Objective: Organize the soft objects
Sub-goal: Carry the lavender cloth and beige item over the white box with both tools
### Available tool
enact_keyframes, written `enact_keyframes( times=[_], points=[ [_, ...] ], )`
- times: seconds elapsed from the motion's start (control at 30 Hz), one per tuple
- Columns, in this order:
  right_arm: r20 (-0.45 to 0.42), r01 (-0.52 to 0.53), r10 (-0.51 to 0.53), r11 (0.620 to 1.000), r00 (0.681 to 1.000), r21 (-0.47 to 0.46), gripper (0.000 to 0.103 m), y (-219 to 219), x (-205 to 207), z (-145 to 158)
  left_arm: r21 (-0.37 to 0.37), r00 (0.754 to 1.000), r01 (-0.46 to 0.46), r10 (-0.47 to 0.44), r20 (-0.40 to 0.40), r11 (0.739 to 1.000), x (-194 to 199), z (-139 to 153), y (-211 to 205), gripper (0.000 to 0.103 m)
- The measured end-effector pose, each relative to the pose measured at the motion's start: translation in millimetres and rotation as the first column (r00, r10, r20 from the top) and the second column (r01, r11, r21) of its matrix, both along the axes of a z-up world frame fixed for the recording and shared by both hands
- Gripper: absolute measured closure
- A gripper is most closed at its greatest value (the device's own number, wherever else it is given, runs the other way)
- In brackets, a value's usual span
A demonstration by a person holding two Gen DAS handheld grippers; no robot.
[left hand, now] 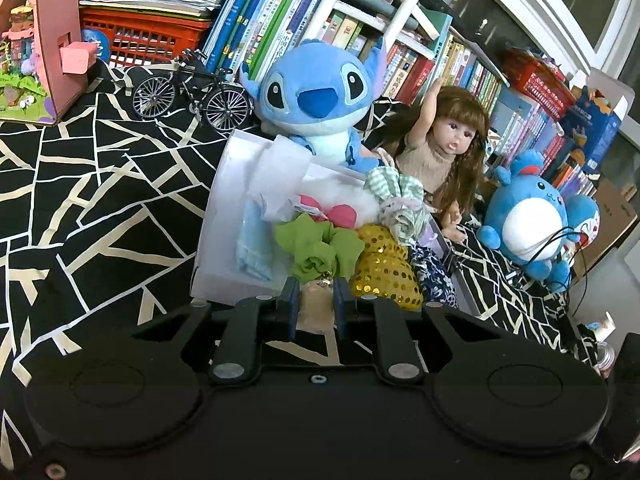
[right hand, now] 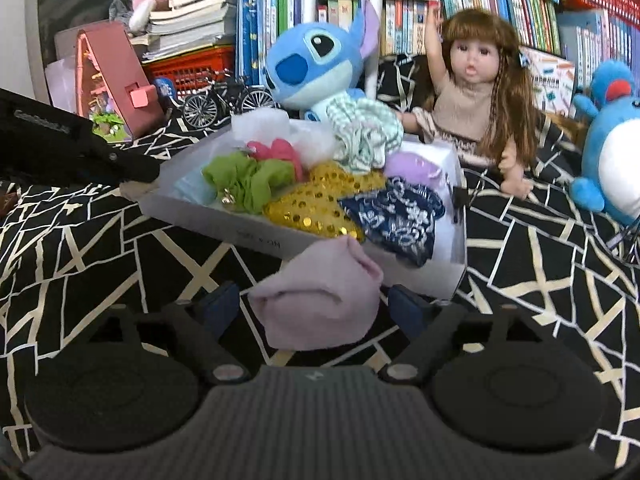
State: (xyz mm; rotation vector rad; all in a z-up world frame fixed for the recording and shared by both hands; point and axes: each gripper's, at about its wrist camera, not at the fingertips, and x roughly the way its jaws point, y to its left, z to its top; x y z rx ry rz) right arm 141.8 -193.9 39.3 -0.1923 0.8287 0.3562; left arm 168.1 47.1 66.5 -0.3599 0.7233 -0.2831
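Observation:
A shallow white box (right hand: 256, 236) on the black patterned cloth holds several soft scrunchies: green (right hand: 248, 180), gold sequin (right hand: 316, 204), navy floral (right hand: 400, 216), striped mint (right hand: 364, 132). My right gripper (right hand: 316, 308) is open just before the box's near wall. A pale pink soft piece (right hand: 320, 312) sits between its blue pads without touching them. My left gripper (left hand: 316, 300) is shut on a beige soft piece (left hand: 316, 310) at the near edge of the box (left hand: 224, 184). Ahead of it lie the green scrunchie (left hand: 320, 248) and the gold one (left hand: 384, 272).
A blue plush (left hand: 316, 96), a long-haired doll (left hand: 444, 144) and a round blue plush (left hand: 528, 220) sit behind and right of the box. A model bicycle (left hand: 192, 92), a pink toy house (left hand: 52, 40), a red crate and rows of books fill the back.

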Motion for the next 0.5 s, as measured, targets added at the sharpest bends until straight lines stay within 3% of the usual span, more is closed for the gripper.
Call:
enact_keyframes(
  times=[0.07, 0.13, 0.5],
  points=[
    [-0.014, 0.011, -0.011, 1.0, 1.0, 0.021, 0.04, -1.5, 1.8, -2.7, 0.006, 1.0, 0.003, -0.003, 0.002, 1.0, 0.3, 0.0, -1.8, 0.086],
    [-0.006, 0.029, -0.029, 0.999, 1.0, 0.037, 0.054, -2.2, 1.3, -1.1, 0.01, 1.0, 0.004, -0.004, 0.005, 1.0, 0.6, 0.6, -3.0, 0.086],
    [0.108, 0.019, -0.027, 0.997, 0.994, 0.079, 0.059, 0.1, 3.2, 36.9, 0.013, 0.997, -0.043, 0.042, 0.062, 0.999, 17.8, 13.5, -0.8, 0.086]
  ],
)
